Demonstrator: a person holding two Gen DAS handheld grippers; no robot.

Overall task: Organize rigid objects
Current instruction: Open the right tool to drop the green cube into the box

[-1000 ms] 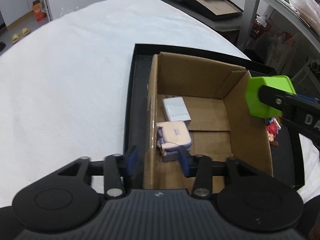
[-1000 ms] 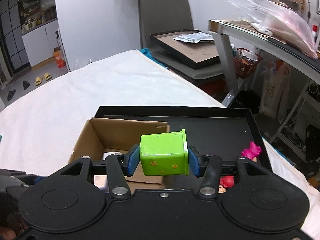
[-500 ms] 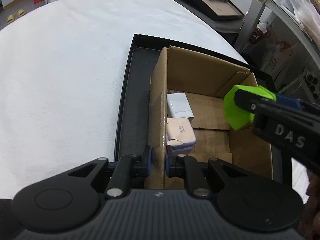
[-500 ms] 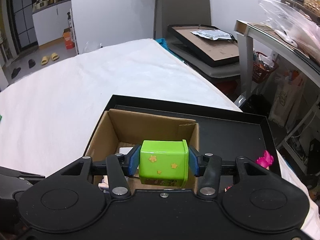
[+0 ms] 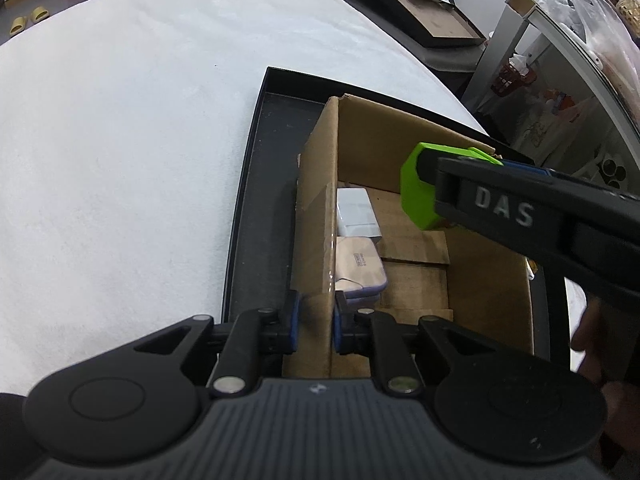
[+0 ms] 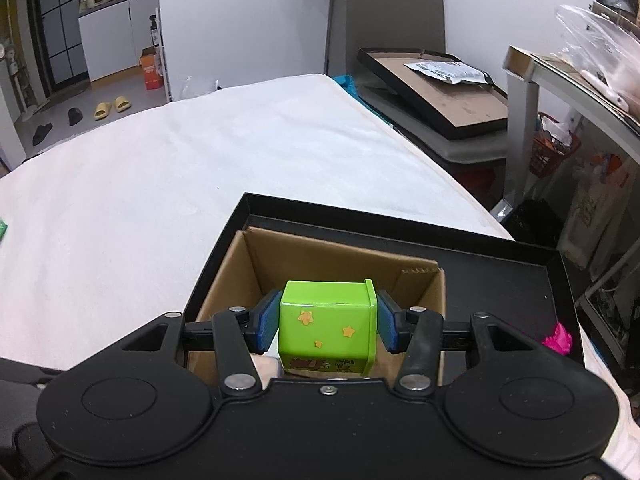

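Your left tool is clenched on the left wall of the cardboard box, one blue pad on the outside of the wall and one on the inside, near the box's closest corner. The box sits inside a shallow black tray, which lies on the desk under a white cloth.

Your right tool is grasping a green container, its blue pads pressed against the two opposite sides. The container is lime green with small yellow stars on the upper face and a printed label on the end nearest the camera. From the left wrist view you can see the same green container held above the open box, over its far right part and clear of the floor of the box.

Inside the box, against the wall you are holding, lie a white charger and, just in front of it and touching it, a pale pink case. The rest of the box floor shows bare cardboard flaps.

On the tray, to the right of the box and apart from it, sits a small pink toy, only partly visible past the tool body.
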